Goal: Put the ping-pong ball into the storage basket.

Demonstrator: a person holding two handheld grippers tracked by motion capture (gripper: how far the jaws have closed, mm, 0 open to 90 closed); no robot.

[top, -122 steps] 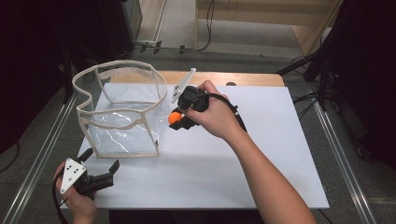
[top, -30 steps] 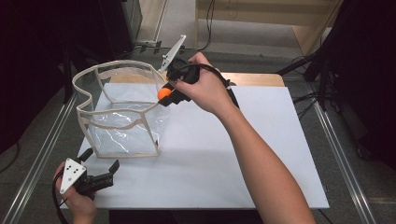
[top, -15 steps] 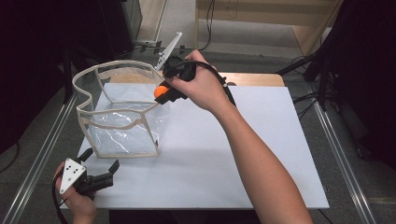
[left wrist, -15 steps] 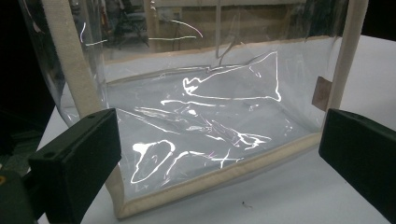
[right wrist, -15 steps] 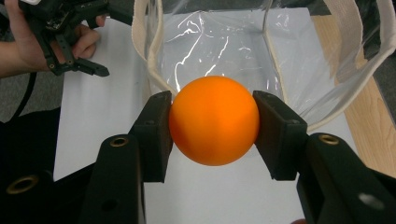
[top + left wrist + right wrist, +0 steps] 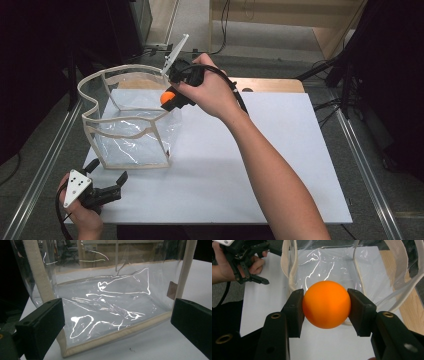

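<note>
Now, from left to right across the table:

Left gripper (image 6: 109, 186): held low at the near left corner of the white board (image 6: 280, 165), jaws standing wide apart with nothing between them. In the left gripper view they point at the near wall of the bag, just short of it.

Clear bag (image 6: 132, 135): see-through plastic with cream fabric edging, standing upright and open-topped on the left part of the board. Its floor is bare in the left gripper view (image 6: 110, 305).

Orange ball (image 6: 167, 96): raised off the table at the bag's far right rim, the bag's open mouth right behind it in the right gripper view (image 6: 326, 304).

Right gripper (image 6: 172, 98): clamped on the ball, one black pad pressed to each side of it, and tilted down toward the bag.
</note>
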